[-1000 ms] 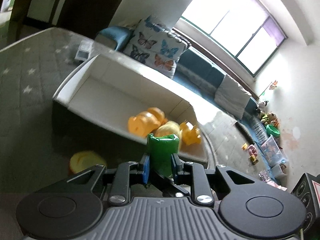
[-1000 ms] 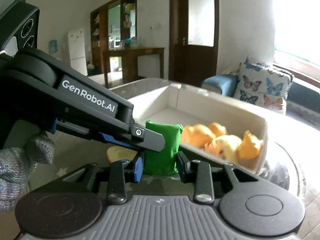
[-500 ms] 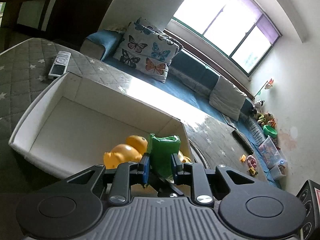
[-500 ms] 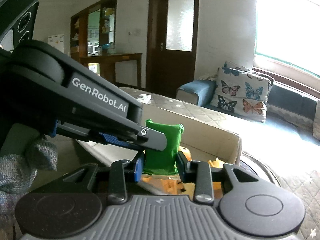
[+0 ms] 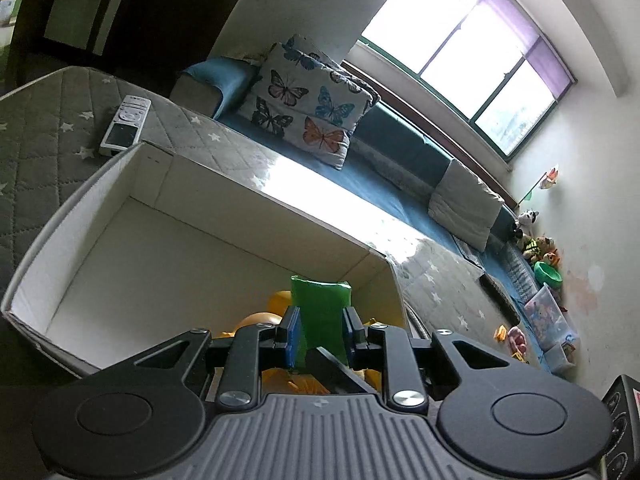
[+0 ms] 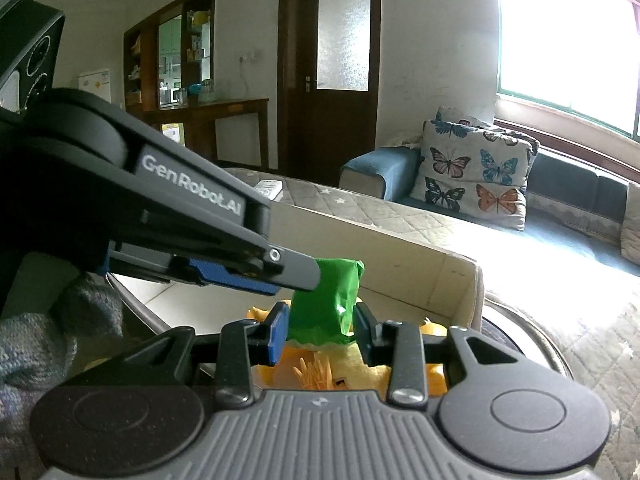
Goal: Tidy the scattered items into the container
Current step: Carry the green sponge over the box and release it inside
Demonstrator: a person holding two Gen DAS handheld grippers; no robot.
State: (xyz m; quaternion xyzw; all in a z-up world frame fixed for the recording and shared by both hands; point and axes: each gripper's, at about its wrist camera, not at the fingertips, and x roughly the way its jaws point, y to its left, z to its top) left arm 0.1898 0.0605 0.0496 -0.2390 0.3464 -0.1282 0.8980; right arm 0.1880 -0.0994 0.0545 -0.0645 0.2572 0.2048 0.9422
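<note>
A green pouch (image 5: 320, 304) hangs upright over the right end of the white box (image 5: 240, 216), above several yellow toys (image 5: 280, 300) lying inside. My left gripper (image 5: 320, 330) has its blue pads against the pouch's sides, and its jaws are opening. In the right wrist view the same pouch (image 6: 328, 296) stands between the pads of my right gripper (image 6: 320, 330), whose jaws are opening too. There the left tool's finger (image 6: 292, 268) reaches in from the left onto the pouch's top. Yellow toys (image 6: 316, 372) show below it.
The box's far wall (image 6: 380, 256) stands on a grey quilted surface with stars. A white remote (image 5: 126, 126) lies beyond the box's left corner. A butterfly cushion (image 5: 308, 108) leans on the blue sofa. A grey knitted glove (image 6: 24, 344) shows at the left edge.
Both grippers have carried the green pouch from in front of the box to above its right end. The yellow round thing outside the box has dropped out of view.
</note>
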